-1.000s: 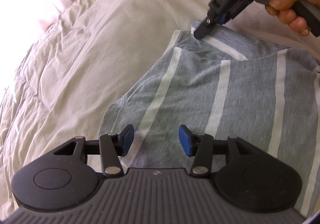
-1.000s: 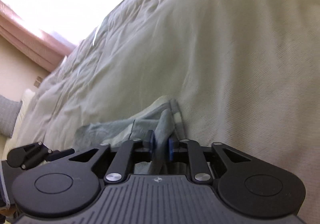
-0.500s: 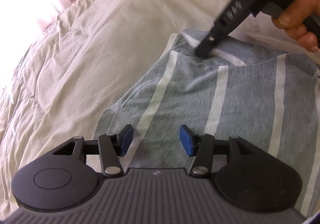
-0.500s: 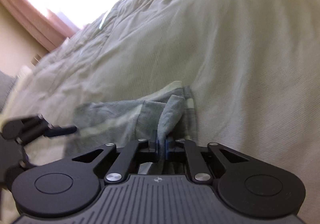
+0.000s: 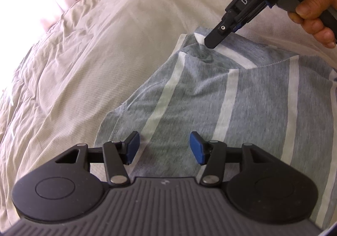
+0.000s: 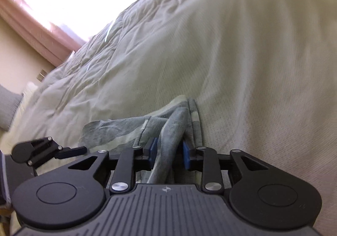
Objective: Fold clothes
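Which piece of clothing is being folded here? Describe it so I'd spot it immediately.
Look at the wide cream bedspread covering the bed. Spread flat on it lies a grey shirt, the only garment there, marked by broad white stripes against the plain, pale bedding.

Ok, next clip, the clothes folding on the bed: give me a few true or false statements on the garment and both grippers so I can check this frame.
1. The garment is grey with pale stripes. True.
2. The left gripper is clamped on the garment. False: its jaws stand open over the cloth with nothing pinched.
3. A raised fold of the garment lies between the pads of the right gripper. True; its jaws have just been opening, and the pads no longer look pressed on the fold.
4. The garment lies on a wooden table. False: it lies on a pale bedcover.
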`<action>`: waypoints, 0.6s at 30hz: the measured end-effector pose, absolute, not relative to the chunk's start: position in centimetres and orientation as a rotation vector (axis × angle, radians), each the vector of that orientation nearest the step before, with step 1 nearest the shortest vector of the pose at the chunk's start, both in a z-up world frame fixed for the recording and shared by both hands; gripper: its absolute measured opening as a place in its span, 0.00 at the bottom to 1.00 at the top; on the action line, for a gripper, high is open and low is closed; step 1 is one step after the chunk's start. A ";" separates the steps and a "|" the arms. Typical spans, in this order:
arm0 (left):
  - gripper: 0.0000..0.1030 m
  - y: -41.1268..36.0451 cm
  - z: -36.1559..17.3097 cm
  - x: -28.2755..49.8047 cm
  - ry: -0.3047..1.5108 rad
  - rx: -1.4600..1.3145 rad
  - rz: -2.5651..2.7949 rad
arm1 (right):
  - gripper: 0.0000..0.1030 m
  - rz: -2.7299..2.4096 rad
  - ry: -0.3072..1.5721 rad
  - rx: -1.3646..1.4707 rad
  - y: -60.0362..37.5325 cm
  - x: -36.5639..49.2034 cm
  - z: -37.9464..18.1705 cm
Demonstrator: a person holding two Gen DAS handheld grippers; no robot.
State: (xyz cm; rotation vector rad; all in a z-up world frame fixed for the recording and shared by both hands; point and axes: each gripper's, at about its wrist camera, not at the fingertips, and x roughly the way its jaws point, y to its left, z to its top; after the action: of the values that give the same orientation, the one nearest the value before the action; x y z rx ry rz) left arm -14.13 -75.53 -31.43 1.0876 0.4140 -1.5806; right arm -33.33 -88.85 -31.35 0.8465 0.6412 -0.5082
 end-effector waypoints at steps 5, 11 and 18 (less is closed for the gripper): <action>0.48 -75.6 -31.4 -14.3 0.408 1.084 -1.588 | 0.18 -0.490 0.668 0.886 -89.1 -31.7 -32.6; 0.48 -75.6 -31.5 -14.5 0.412 1.082 -1.594 | 0.16 -0.376 0.646 0.948 -90.2 -31.4 -33.8; 0.48 -76.0 -31.3 -15.0 0.375 1.083 -1.635 | 0.29 -0.495 0.588 0.960 -91.1 -34.6 -32.5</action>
State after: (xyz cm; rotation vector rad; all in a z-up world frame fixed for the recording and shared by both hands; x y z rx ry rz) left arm -15.05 -75.98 -31.26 1.0831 0.3750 -1.6354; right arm -34.64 -91.07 -32.54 0.9605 0.5880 -0.4954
